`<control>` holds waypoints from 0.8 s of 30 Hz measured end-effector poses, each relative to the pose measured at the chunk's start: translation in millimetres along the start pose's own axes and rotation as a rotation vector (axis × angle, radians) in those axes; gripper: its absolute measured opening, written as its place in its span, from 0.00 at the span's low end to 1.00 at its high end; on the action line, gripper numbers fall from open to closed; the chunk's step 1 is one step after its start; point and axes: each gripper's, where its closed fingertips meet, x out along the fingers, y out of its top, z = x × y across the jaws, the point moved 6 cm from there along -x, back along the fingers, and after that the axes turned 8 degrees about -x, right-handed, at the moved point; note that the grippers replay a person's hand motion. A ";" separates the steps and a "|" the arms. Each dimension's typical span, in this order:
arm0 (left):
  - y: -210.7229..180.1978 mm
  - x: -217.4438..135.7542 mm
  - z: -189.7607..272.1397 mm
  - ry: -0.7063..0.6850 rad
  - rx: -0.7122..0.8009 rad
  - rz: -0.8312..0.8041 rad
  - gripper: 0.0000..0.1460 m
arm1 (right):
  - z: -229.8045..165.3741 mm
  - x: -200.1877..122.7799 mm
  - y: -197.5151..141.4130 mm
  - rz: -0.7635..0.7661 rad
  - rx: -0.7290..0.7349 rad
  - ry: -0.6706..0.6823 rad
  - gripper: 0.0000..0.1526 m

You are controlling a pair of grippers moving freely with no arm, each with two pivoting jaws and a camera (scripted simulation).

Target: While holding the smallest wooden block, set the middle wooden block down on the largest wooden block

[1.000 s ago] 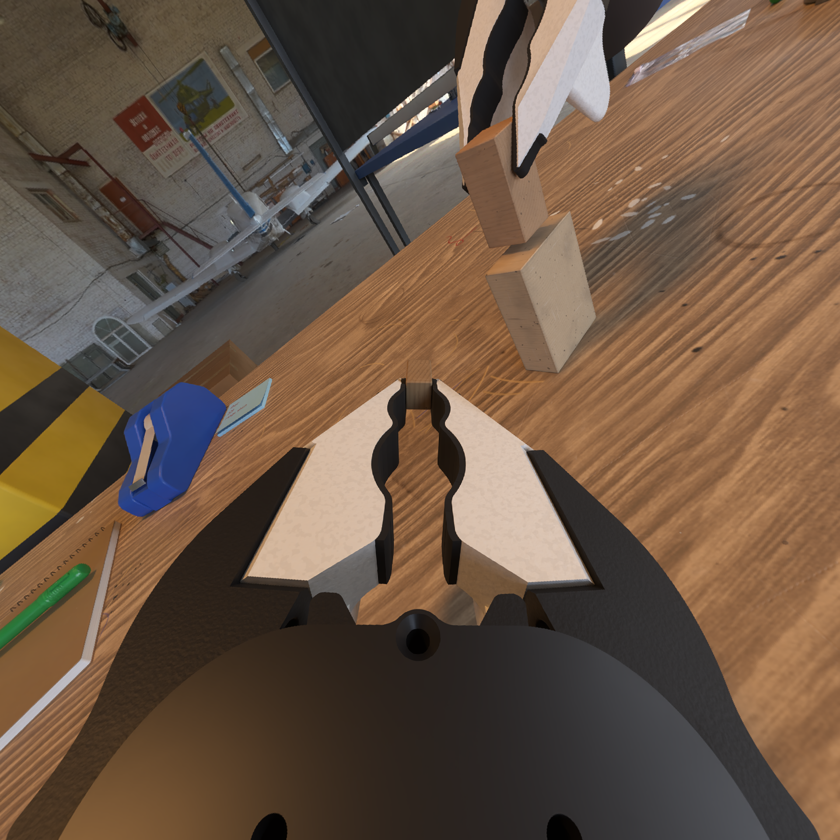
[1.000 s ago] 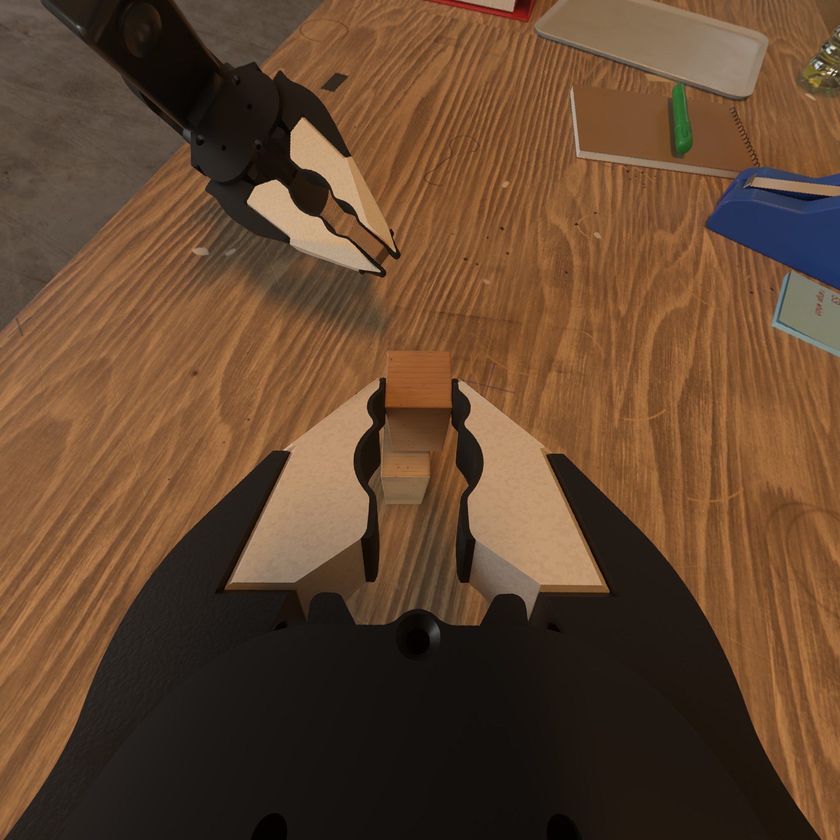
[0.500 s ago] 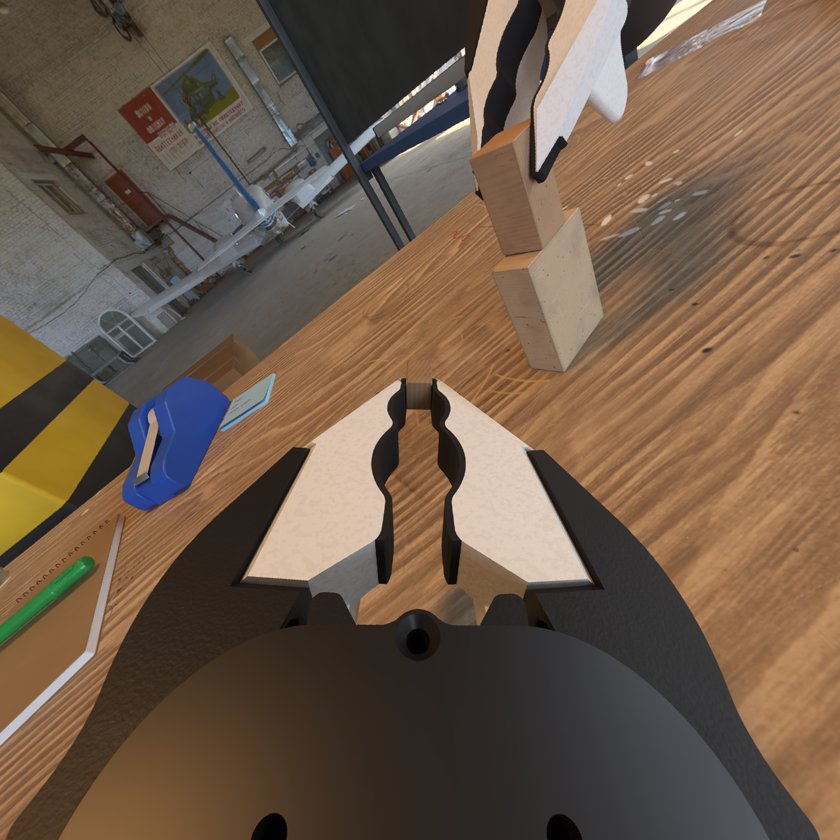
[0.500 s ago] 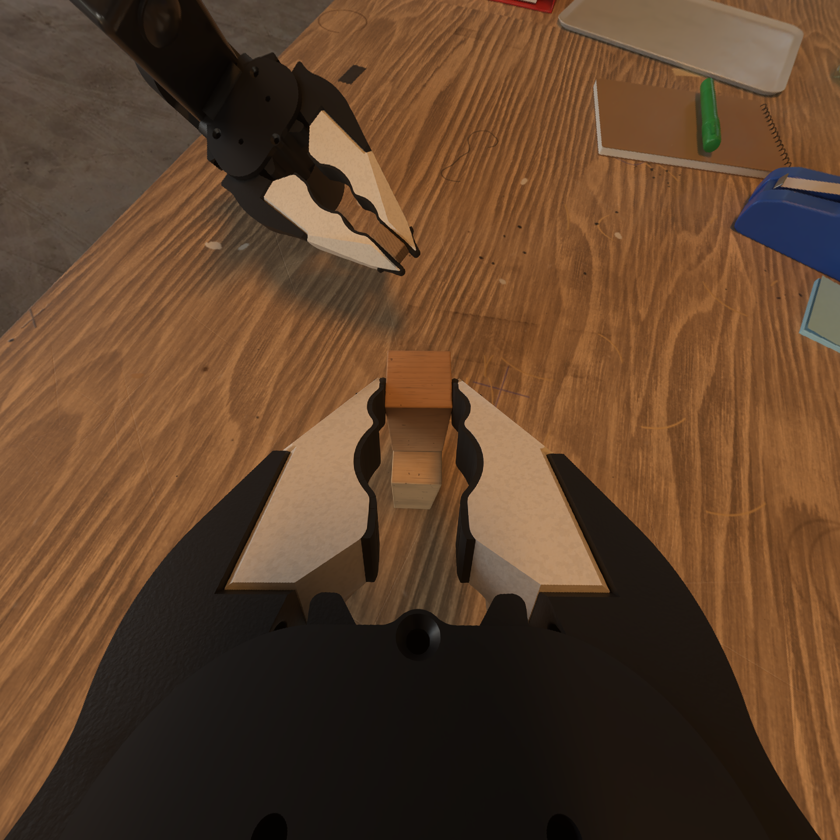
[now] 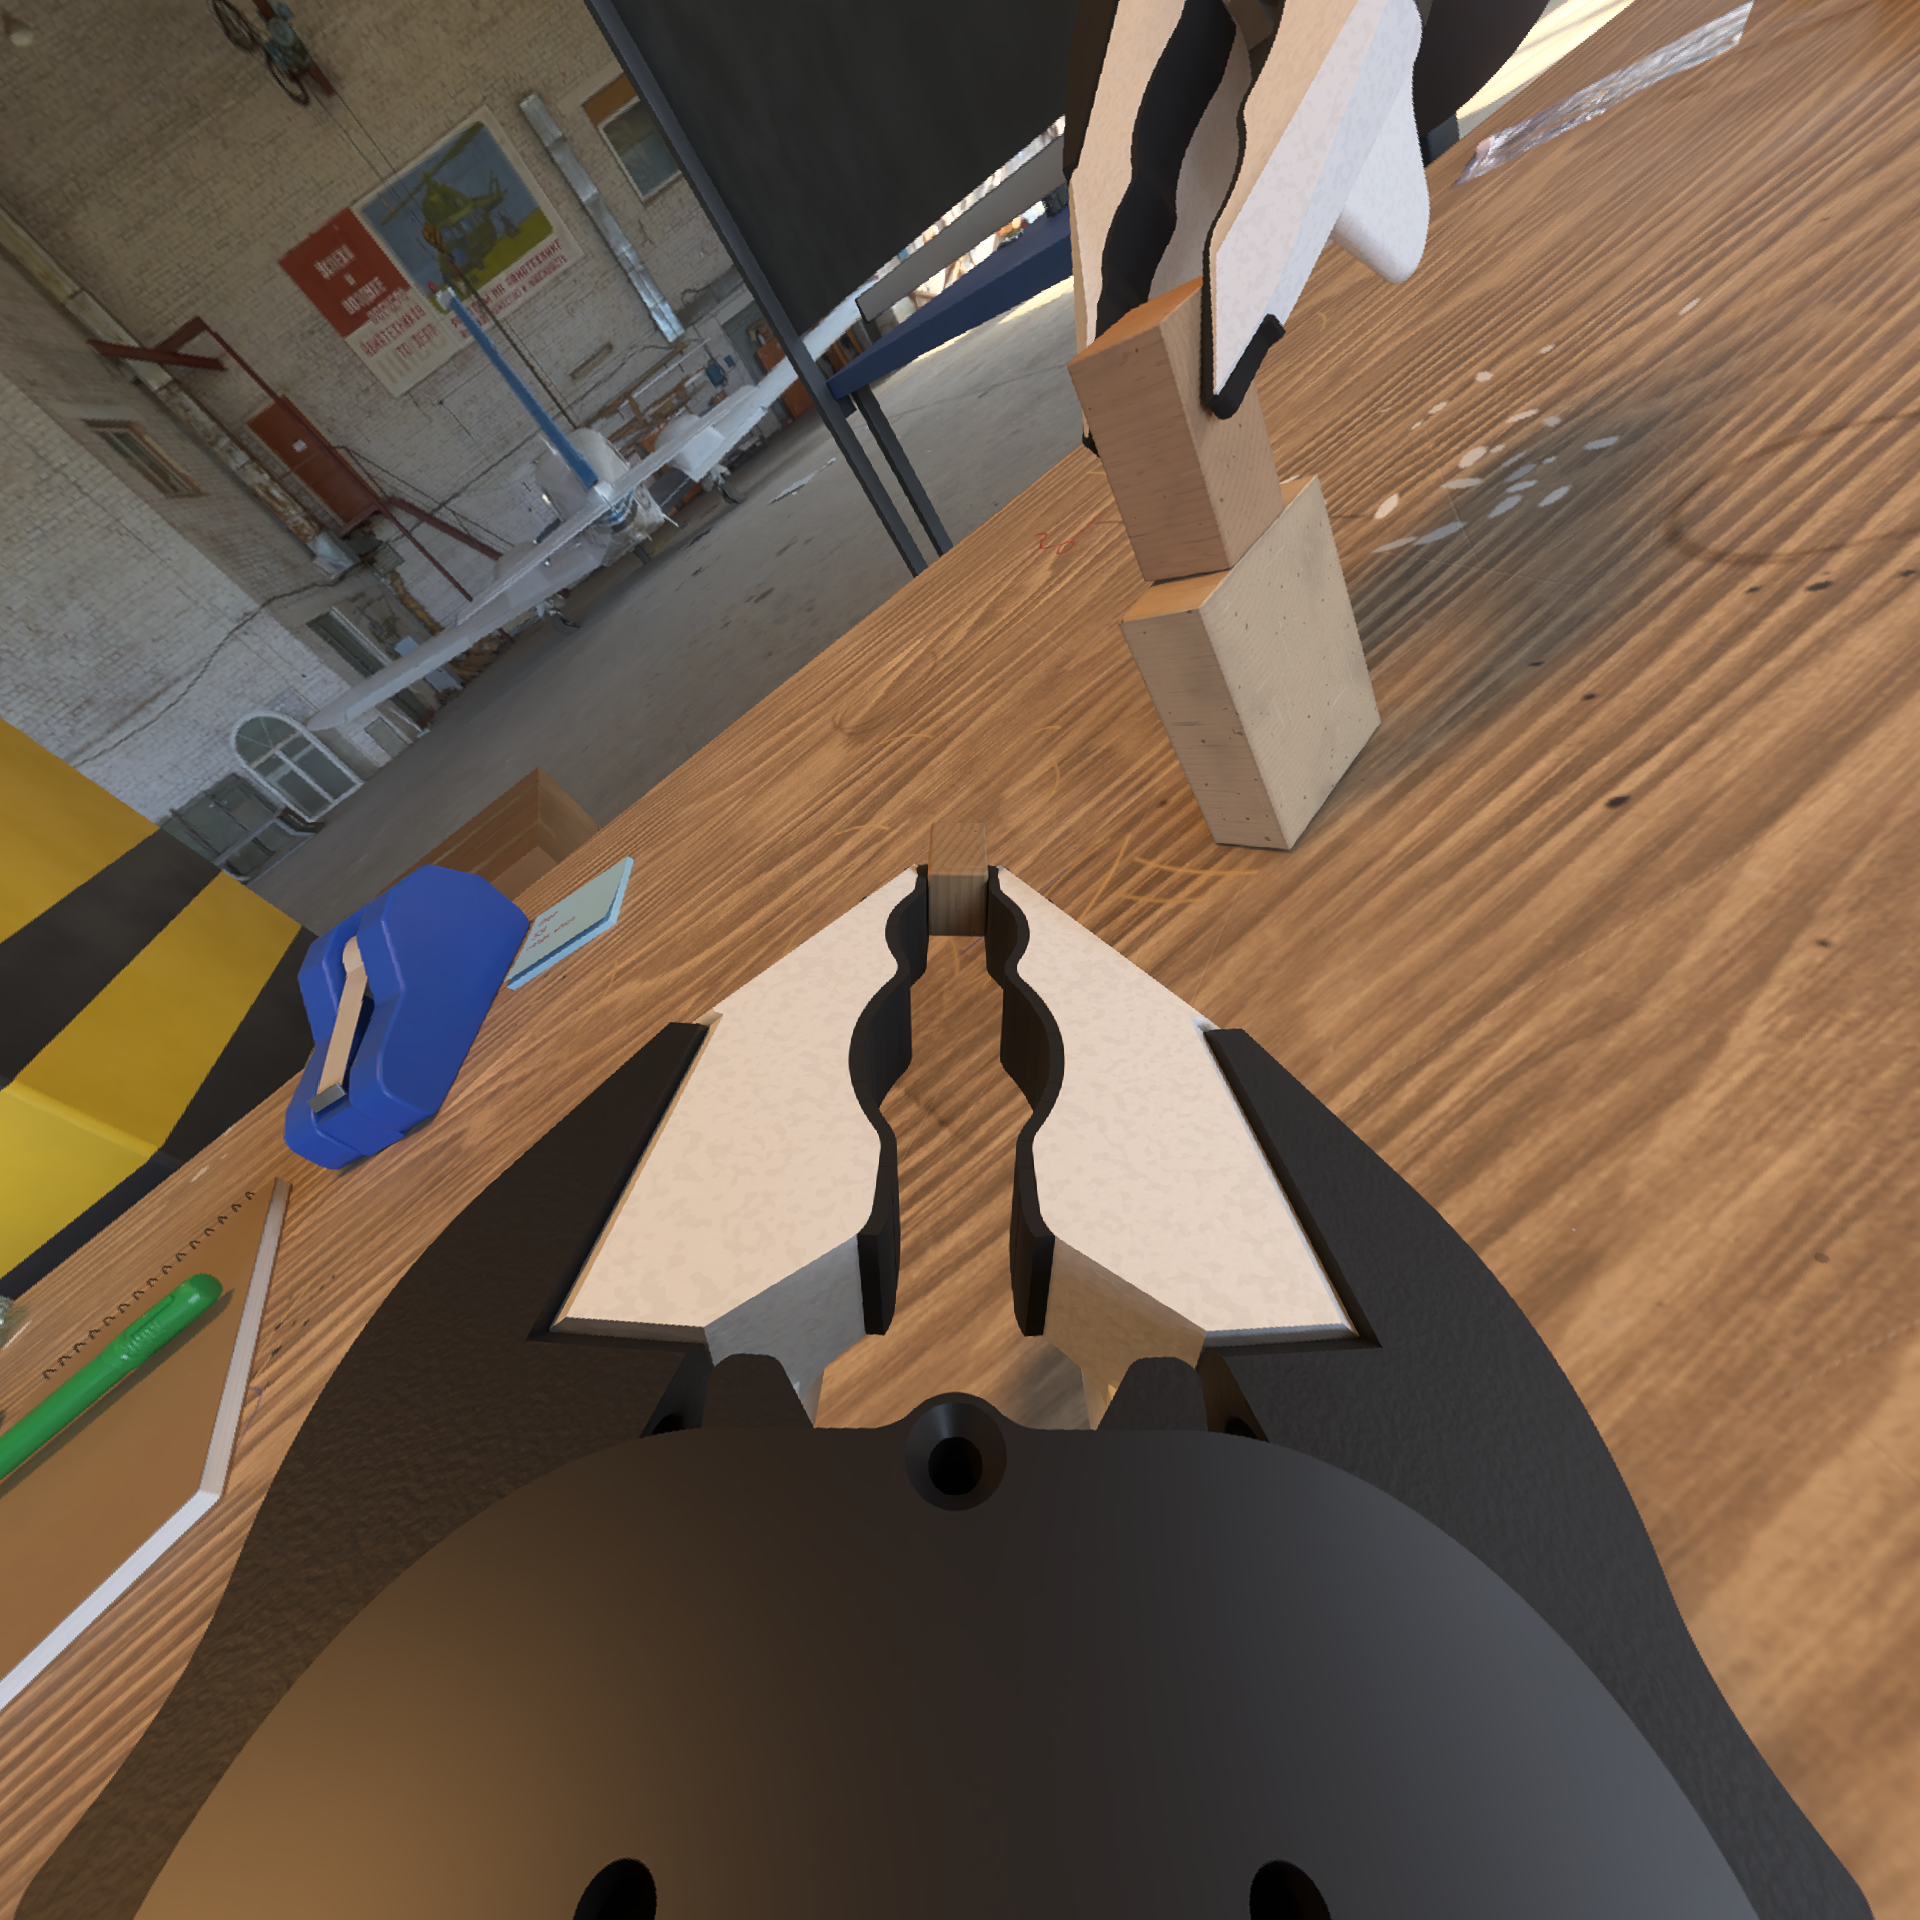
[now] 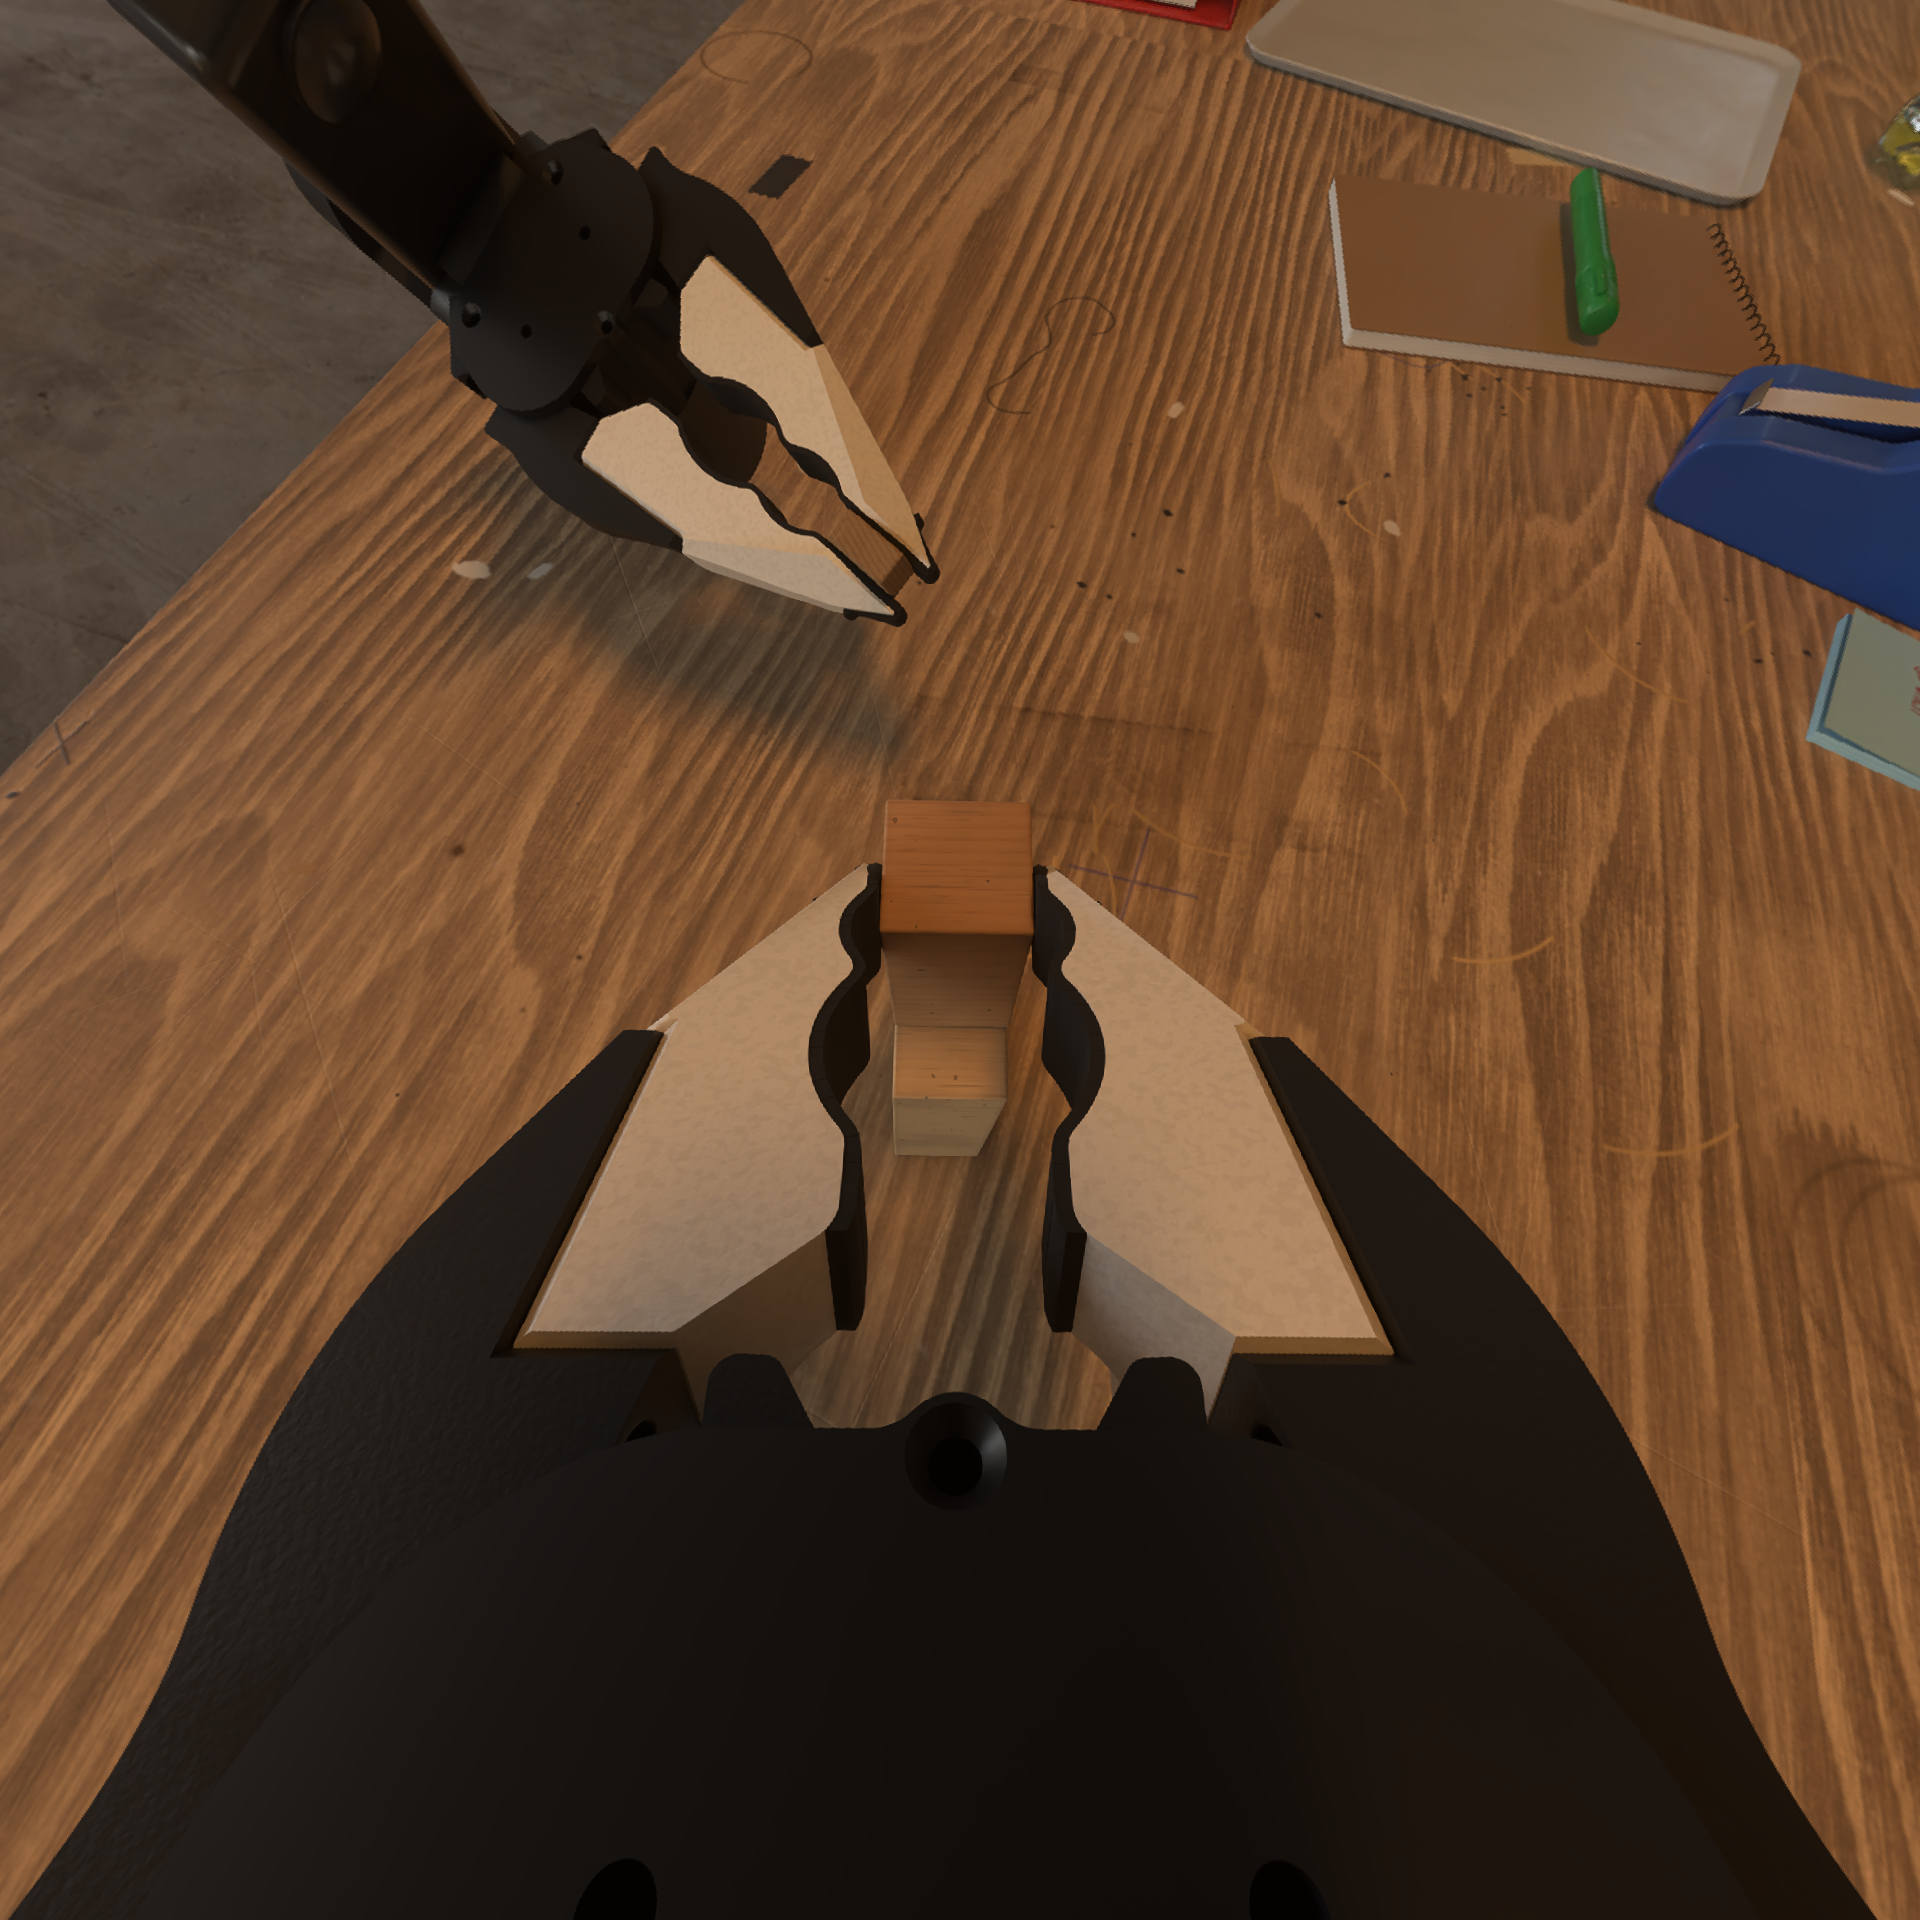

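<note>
Left claw (image 5: 957, 883) pinched narrow on the small block (image 5: 957, 902), hovering low over the table (image 5: 1558, 1143), well apart from the stack. Right claw (image 6: 954, 883) clamped on the mid block (image 6: 956, 871), sitting right on top of the big block (image 5: 1252, 686), looks touching or as good as.

Probably the release step now. Risks: mid block looks shifted toward one edge of the big one, so could tip off on letting go. Jerky opening could drag it sideways or knock the upright big block over. Left grip loosening would drop the small block and blow the whole thing.

Around, left to right in the right wrist view: notebook (image 6: 1475, 281) with green pen (image 6: 1593, 260), grey tray (image 6: 1507, 73), blue tape dispenser (image 6: 1797, 478), pale card (image 6: 1870, 696). All well apart, nothing blocking.
</note>
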 end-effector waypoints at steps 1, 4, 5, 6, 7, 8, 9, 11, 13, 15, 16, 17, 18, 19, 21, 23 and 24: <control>0.0 0.0 0.0 0.000 0.000 0.000 0.06 | 0.0 0.0 0.0 -0.001 0.000 -0.001 0.18; 0.1 -0.2 -0.1 0.000 0.000 0.002 0.06 | -0.2 0.1 0.1 -0.002 0.001 0.000 0.18; 0.1 -0.3 -0.2 0.000 -0.001 0.002 0.06 | -0.1 0.2 0.1 -0.003 0.003 0.001 0.18; 0.2 -0.4 -0.3 0.000 -0.002 0.003 0.06 | -0.2 0.1 0.1 -0.003 0.004 0.000 0.18; 0.2 -0.5 -0.3 0.000 -0.002 0.004 0.06 | -0.4 0.2 0.1 -0.003 0.004 0.001 0.18; 0.3 -0.6 -0.5 0.000 -0.003 0.005 0.06 | -0.7 0.4 -0.1 -0.003 0.005 0.004 0.18; 0.3 -0.6 -0.6 0.000 -0.004 0.006 0.06 | -0.8 0.4 -0.1 -0.001 0.006 0.007 0.18; 0.4 -0.8 -0.8 0.000 -0.006 0.007 0.06 | -1.1 0.9 -0.1 0.004 0.010 0.012 0.18; 0.5 -1.0 -1.0 0.000 -0.008 0.008 0.06 | -0.7 1.0 -0.1 0.005 0.016 0.008 0.18; 0.6 -1.2 -1.1 -0.001 -0.010 0.011 0.06 | -0.4 1.1 -0.8 0.004 0.023 0.006 0.21; 0.7 -1.4 -1.2 -0.001 -0.010 0.012 0.06 | -0.3 0.9 -1.3 0.004 0.026 0.006 0.22; 0.8 -1.5 -1.3 -0.001 -0.011 0.013 0.06 | -0.2 0.8 -1.8 0.003 0.028 0.006 0.23; 0.8 -1.6 -1.4 -0.002 -0.011 0.014 0.06 | 0.0 0.5 -2.3 0.001 0.031 0.005 0.23; 0.9 -1.7 -1.5 -0.002 -0.013 0.014 0.06 | 0.1 0.0 -2.6 -0.002 0.032 0.003 0.24; 1.1 -2.1 -1.7 -0.003 -0.015 0.018 0.06 | -0.8 -2.5 -2.5 -0.005 0.034 0.000 0.26; 1.2 -2.4 -2.0 -0.004 -0.017 0.021 0.06 | -3.9 -7.3 -1.9 -0.009 0.035 -0.006 0.28; 1.3 -2.6 -2.1 -0.004 -0.019 0.022 0.06 | -6.9 -10.4 -2.0 -0.012 0.037 -0.008 0.28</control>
